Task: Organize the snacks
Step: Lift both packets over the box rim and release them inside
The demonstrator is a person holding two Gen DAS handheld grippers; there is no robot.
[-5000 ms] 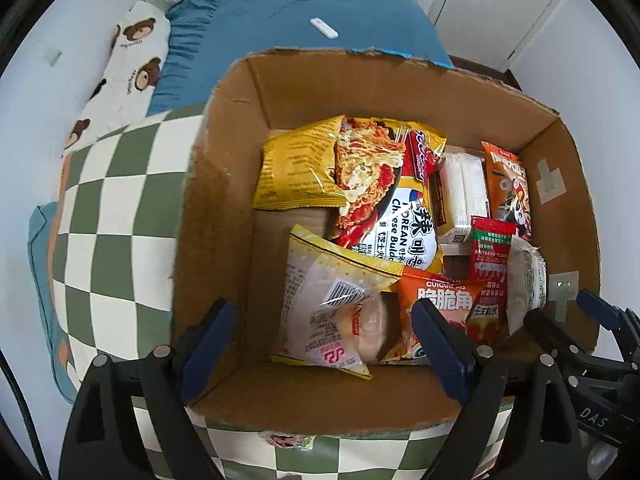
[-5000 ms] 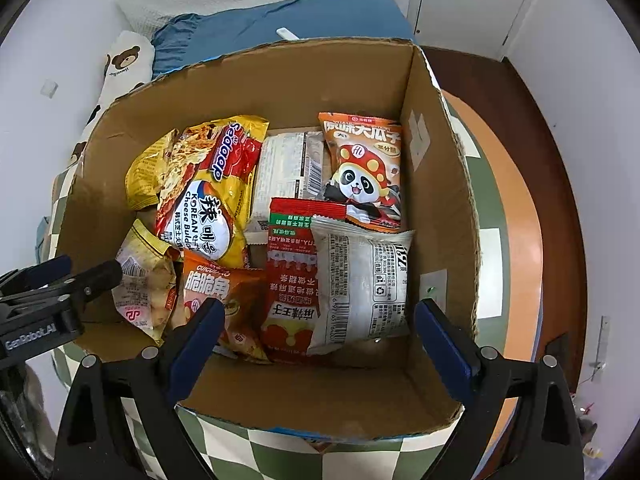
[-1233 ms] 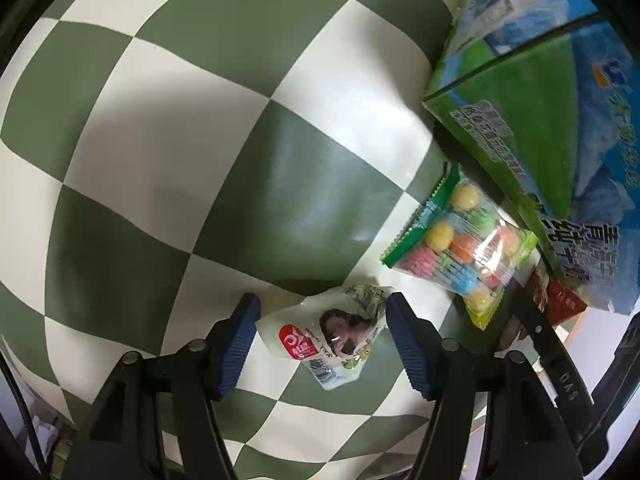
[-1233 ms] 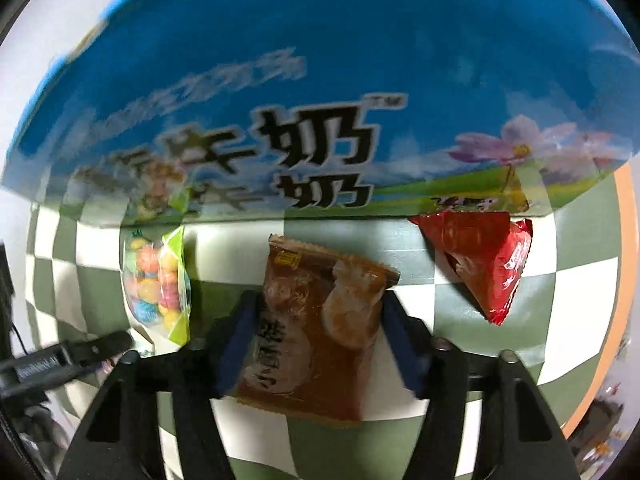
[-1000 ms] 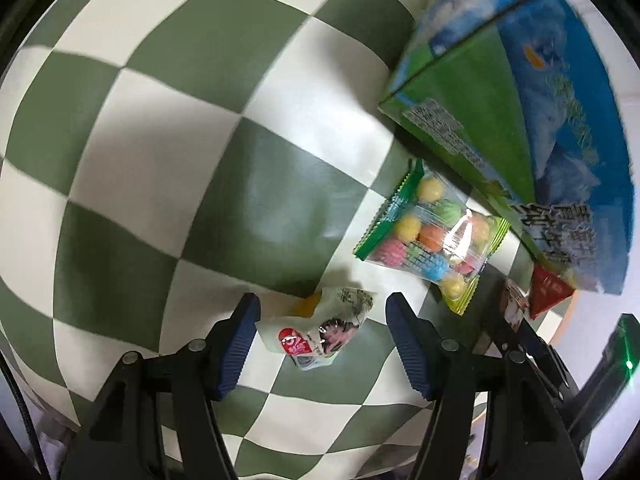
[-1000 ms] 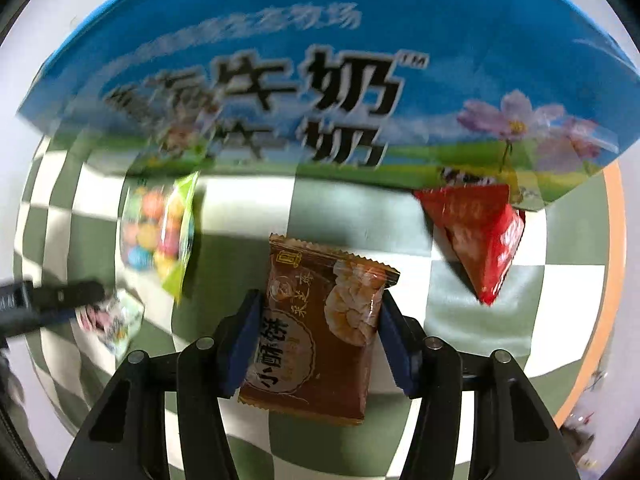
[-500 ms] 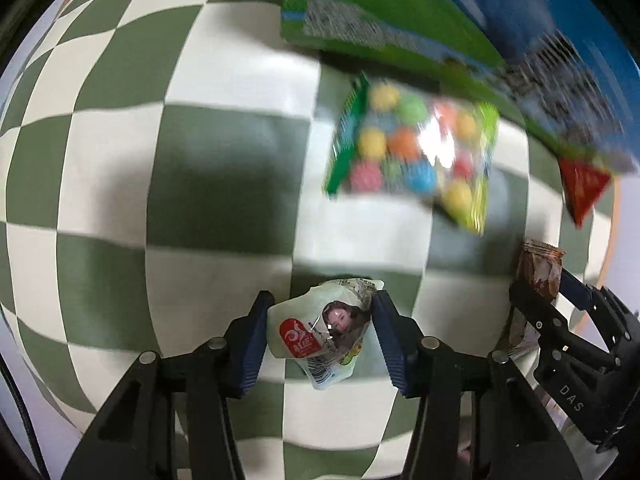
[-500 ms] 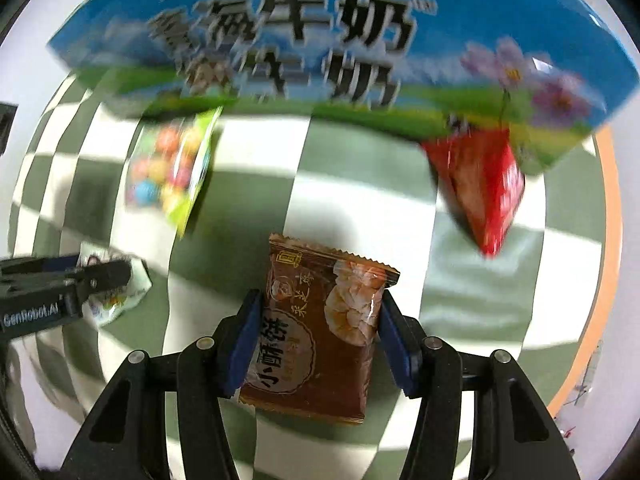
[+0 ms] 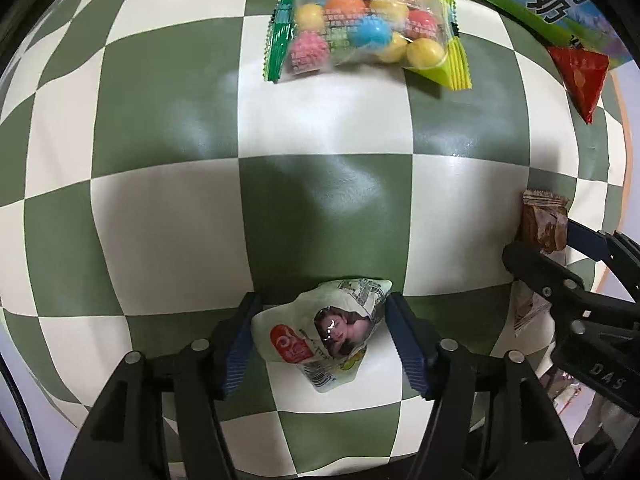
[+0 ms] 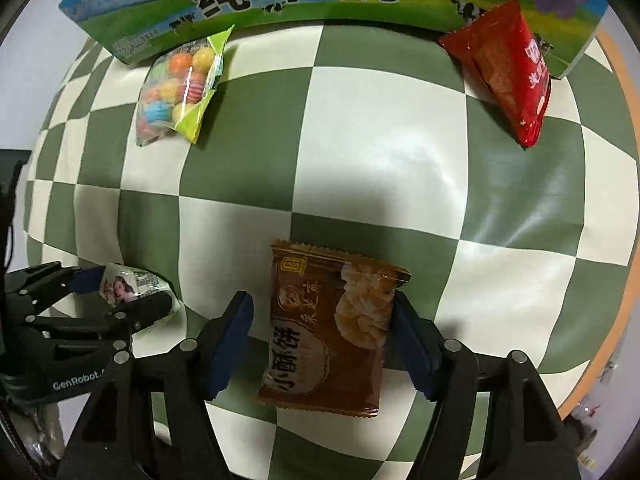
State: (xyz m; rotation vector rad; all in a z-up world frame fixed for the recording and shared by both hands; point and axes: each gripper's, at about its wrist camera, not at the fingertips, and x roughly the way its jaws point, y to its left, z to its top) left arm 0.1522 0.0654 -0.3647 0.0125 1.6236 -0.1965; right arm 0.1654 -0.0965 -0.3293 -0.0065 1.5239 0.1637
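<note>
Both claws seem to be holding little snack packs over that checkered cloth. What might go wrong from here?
1. The left gripper pinches a small white pack only by its sides; the soft wrapper is crumpled and might slip out.
2. The right gripper holds a brown pack with most of it sticking out ahead, so it might sag or twist loose.
3. The two grippers are close together; they might bump.

White packet (image 9: 320, 336), brown packet (image 10: 328, 328) — both gripped, lifted.
</note>
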